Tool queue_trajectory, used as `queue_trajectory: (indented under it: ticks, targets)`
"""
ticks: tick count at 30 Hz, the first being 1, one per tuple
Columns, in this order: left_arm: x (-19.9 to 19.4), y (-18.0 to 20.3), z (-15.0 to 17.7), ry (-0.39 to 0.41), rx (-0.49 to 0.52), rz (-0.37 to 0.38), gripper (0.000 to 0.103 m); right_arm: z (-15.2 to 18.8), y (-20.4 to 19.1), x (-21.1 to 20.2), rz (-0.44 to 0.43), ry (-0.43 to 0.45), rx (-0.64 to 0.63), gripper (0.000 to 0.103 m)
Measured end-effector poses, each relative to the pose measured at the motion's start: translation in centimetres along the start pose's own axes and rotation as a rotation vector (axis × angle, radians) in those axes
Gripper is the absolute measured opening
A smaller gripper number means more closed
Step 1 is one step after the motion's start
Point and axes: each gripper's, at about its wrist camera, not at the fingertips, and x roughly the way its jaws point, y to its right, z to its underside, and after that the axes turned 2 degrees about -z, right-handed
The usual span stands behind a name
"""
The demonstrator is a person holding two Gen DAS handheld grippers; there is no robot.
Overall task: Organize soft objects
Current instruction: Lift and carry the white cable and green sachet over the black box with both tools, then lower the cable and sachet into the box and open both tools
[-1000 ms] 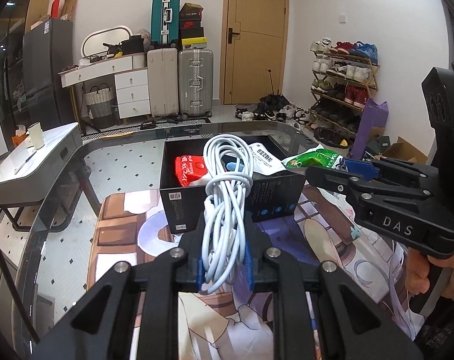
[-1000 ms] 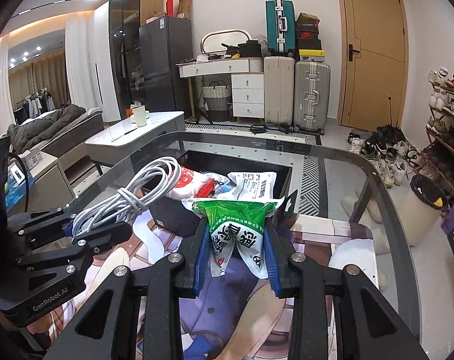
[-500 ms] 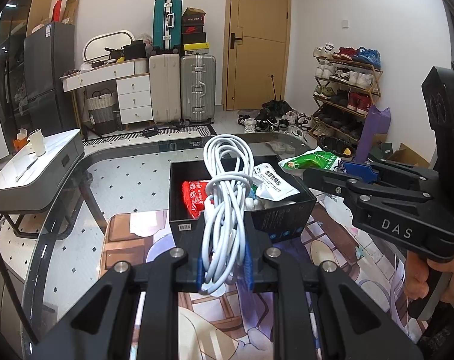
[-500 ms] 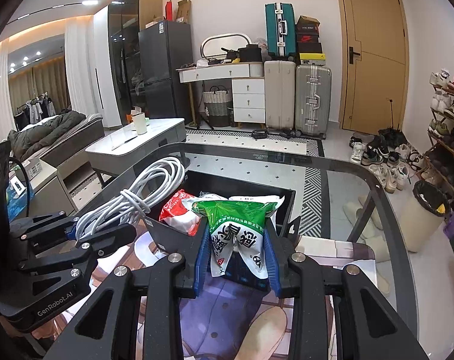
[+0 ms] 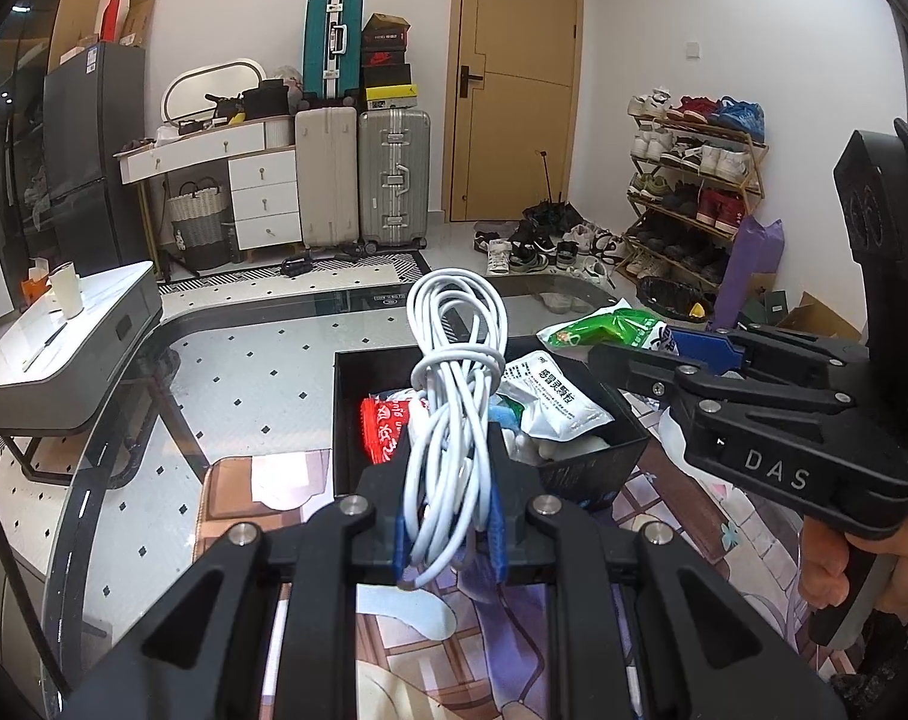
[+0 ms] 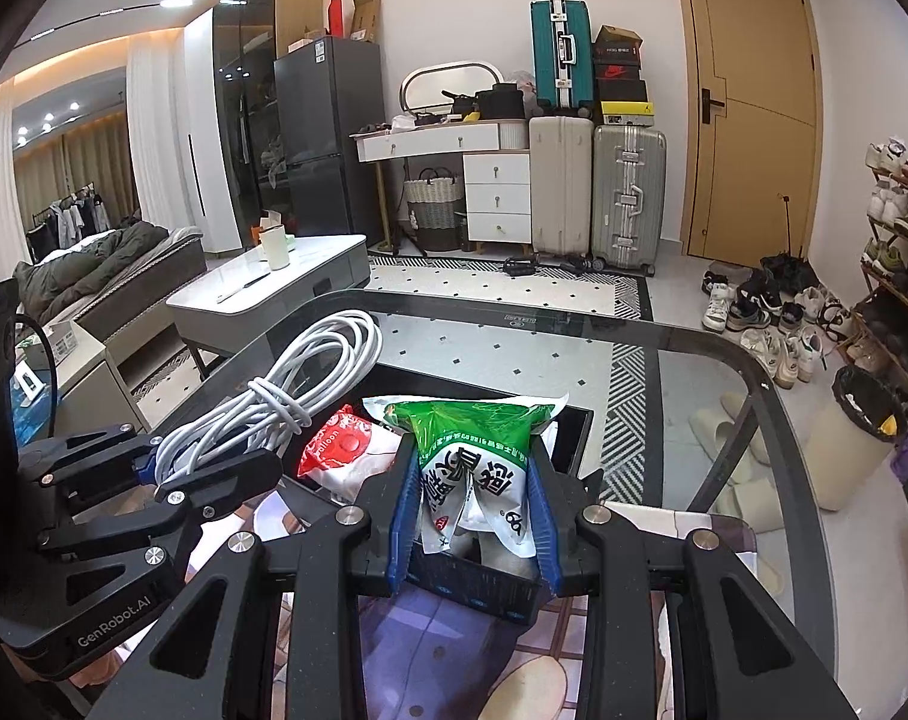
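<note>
My left gripper [image 5: 451, 531] is shut on a coiled white cable [image 5: 454, 396], held upright above the near side of an open black box [image 5: 586, 480]; the gripper and cable also show in the right wrist view [image 6: 274, 402]. My right gripper [image 6: 472, 516] is shut on a green and white packet [image 6: 475, 450], held above the box's right side; the packet shows in the left wrist view [image 5: 610, 330]. The box holds a red packet [image 5: 385, 426], a white packet [image 5: 550, 396] and other soft items.
The box stands on a printed mat [image 5: 286, 480] on a glass table [image 6: 694, 372]. A low white table [image 5: 64, 336] is beyond the left edge. Suitcases [image 5: 358, 174], a door and a shoe rack [image 5: 694, 180] line the room behind.
Both grippers have risen and pulled back from the box with their loads still held. The box now sits lower and farther in both views.
</note>
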Motion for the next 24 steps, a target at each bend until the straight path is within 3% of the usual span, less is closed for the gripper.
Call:
queue_trajectory:
  ticks: [24]
  targets:
    - [5.1,-0.3,-0.8,-0.077,-0.009,0.025,0.017,-0.8,0.8,4.6,-0.017,-0.083,0.004,0.032]
